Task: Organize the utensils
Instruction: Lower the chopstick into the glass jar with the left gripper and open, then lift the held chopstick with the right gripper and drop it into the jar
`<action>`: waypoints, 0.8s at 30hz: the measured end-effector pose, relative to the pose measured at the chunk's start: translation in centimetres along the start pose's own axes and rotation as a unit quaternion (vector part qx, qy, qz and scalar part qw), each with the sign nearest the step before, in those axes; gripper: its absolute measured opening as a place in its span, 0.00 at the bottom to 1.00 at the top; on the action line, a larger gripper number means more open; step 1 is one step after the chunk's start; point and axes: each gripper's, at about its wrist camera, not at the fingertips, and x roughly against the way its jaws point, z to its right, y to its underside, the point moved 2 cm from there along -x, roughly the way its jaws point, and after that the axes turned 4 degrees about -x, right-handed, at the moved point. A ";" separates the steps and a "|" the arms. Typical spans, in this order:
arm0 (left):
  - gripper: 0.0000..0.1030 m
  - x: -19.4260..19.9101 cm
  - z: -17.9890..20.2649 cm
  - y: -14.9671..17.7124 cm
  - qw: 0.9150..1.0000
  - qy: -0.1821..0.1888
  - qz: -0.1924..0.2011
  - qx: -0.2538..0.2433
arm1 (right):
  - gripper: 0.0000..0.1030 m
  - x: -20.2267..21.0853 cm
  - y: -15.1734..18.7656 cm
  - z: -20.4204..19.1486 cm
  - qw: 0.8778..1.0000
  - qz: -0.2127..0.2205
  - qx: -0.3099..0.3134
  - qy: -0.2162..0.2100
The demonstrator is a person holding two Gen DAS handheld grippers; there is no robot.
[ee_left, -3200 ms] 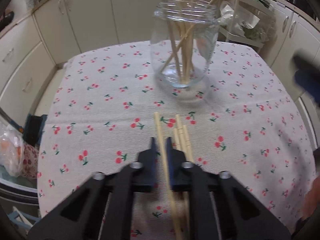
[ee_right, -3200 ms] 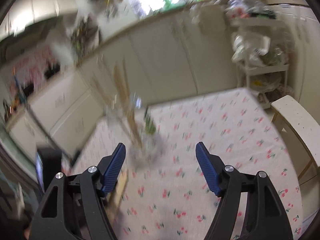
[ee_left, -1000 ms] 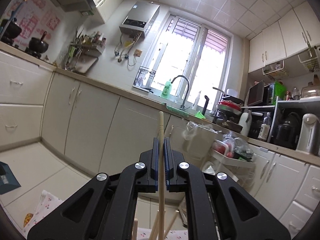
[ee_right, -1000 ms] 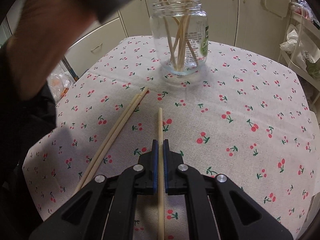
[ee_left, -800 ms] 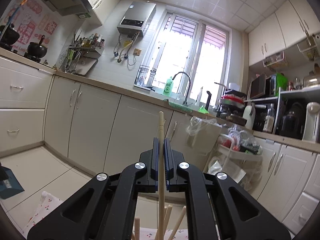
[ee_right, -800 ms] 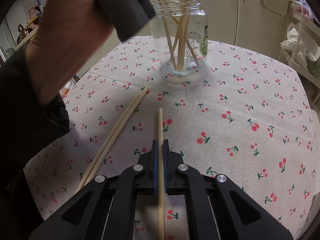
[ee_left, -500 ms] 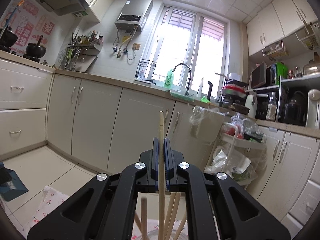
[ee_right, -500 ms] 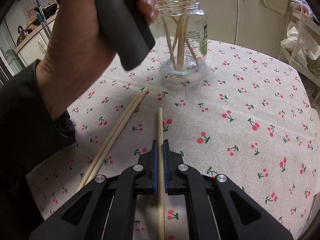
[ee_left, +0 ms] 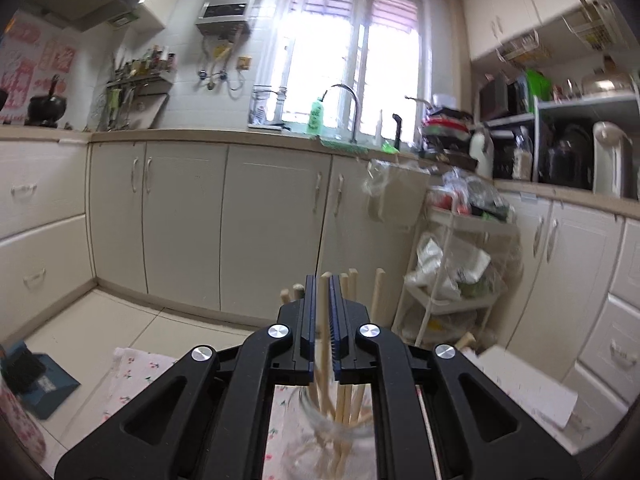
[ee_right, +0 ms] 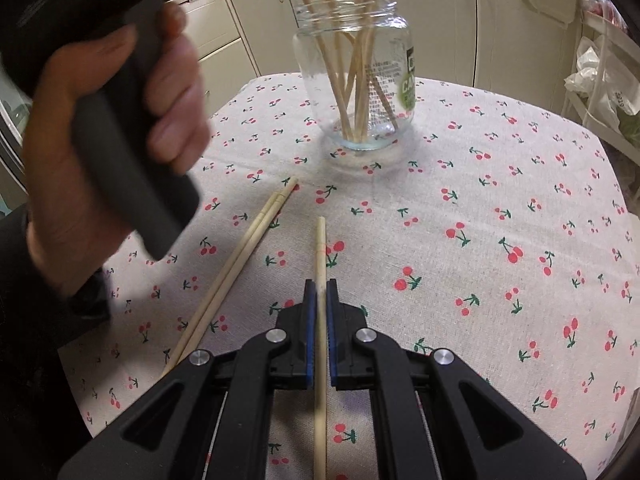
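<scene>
The left gripper (ee_left: 322, 312) jaws sit narrow around an upright chopstick (ee_left: 322, 300), directly above the jar (ee_left: 336, 420) just below them. Release only once its lower end is inside the rim. The right gripper (ee_right: 319, 320) jaws pinch another chopstick (ee_right: 319, 248) on the tabletop (ee_right: 500, 220); two more (ee_right: 240, 252) lie left of them.

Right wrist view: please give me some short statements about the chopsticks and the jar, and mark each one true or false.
1. The clear glass jar stands upright on the cherry-print tablecloth. True.
2. The jar is empty. False: several wooden chopsticks stand in it.
3. The right gripper is shut on a single wooden chopstick. True.
4. Two loose chopsticks lie to the right of the gripper. False: to its left.
</scene>
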 end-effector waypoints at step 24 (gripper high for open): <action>0.63 10.1 -9.5 9.9 0.981 -0.054 -0.111 0.148 | 0.06 3.0 -1.6 -1.0 0.997 0.071 -0.022 -0.036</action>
